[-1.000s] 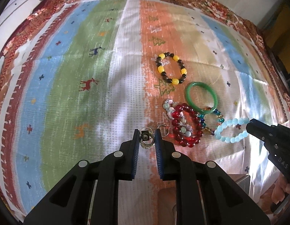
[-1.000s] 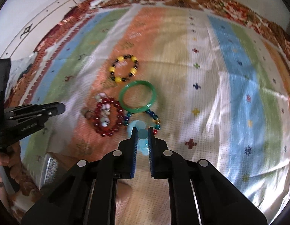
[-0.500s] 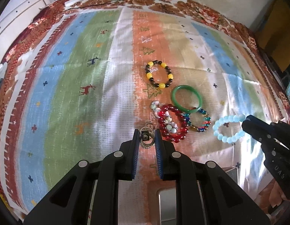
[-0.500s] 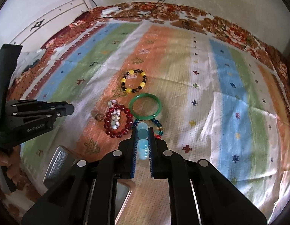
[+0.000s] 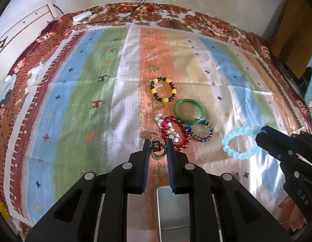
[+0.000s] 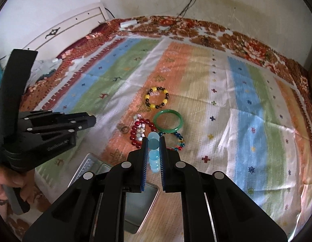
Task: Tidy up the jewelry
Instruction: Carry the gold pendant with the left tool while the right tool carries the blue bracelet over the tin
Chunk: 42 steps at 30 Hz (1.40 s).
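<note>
My left gripper [image 5: 158,148] is shut on a small metal ring trinket [image 5: 157,150] and holds it above the cloth. My right gripper [image 6: 153,144] is shut on a pale blue bead bracelet [image 6: 153,153], which hangs off the cloth and also shows in the left wrist view [image 5: 239,141]. On the striped cloth lie a yellow-and-dark bead bracelet [image 5: 163,90], a green bangle [image 5: 189,111], a red bead bracelet [image 5: 176,131] over a white bead one, and a multicolour bead bracelet [image 5: 202,131]. A small ring [image 6: 124,129] lies left of the red bracelet.
An open metal tin [image 5: 174,207] sits at the cloth's near edge below both grippers; it also shows in the right wrist view [image 6: 139,207], with its lid [image 6: 86,168] beside it. Cables and a white adapter [image 5: 82,17] lie at the far edge by the wall.
Both grippers have pulled back and risen from the jewelry pile, each carrying its piece. The blue bracelet has left the cloth. The tin has come into view beneath them.
</note>
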Motion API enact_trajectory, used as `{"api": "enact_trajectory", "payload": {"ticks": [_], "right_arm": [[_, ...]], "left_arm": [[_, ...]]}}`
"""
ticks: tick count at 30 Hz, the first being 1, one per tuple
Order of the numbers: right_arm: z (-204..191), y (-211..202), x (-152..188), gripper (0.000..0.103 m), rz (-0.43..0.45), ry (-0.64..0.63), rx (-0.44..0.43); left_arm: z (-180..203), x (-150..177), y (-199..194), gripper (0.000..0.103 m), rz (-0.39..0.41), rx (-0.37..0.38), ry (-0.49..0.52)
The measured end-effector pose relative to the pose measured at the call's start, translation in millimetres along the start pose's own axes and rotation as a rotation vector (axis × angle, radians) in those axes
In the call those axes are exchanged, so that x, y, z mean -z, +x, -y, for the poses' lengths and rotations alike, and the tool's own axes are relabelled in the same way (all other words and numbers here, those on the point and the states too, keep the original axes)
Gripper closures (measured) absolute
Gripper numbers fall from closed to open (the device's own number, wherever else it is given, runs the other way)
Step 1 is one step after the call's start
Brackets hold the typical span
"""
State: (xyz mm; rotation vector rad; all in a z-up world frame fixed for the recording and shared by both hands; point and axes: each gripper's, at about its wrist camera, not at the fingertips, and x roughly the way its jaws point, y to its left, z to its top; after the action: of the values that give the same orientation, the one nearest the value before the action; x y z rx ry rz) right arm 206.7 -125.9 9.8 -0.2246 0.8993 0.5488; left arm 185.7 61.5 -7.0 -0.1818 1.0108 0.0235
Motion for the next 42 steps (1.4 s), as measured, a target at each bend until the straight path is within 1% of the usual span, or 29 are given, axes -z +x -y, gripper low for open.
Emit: {"api": "enact_trajectory", "payload": {"ticks": [2, 5, 11, 14, 24, 37, 42], "right_arm": [[0, -6, 2, 0.091, 0.006, 0.001, -0.004], [-2, -14, 6, 0.091, 0.017, 0.000, -0.010], [-6, -21, 16, 0.091, 0.011, -0.005, -0.030], [-8, -25, 19, 0.091, 0.013, -0.010, -0.039], [-15, -33, 34, 0.091, 0.007, -0.017, -0.067], [-27, -33, 56, 0.091, -0.030, -0.027, -0.100], [-29, -32, 61, 0.091, -0.042, -0.021, -0.109]], "left_arm": [[2, 2, -8, 0.087, 0.026, 0.017, -0.010], [5, 8, -14, 0.087, 0.040, 0.025, -0.015], [10, 22, -19, 0.087, 0.040, 0.017, 0.005], [11, 27, -22, 0.087, 0.043, 0.025, 0.008], [17, 36, -25, 0.087, 0.046, 0.033, 0.026], [27, 59, -33, 0.087, 0.046, 0.037, 0.061], [29, 62, -34, 0.087, 0.046, 0.036, 0.066]]}}
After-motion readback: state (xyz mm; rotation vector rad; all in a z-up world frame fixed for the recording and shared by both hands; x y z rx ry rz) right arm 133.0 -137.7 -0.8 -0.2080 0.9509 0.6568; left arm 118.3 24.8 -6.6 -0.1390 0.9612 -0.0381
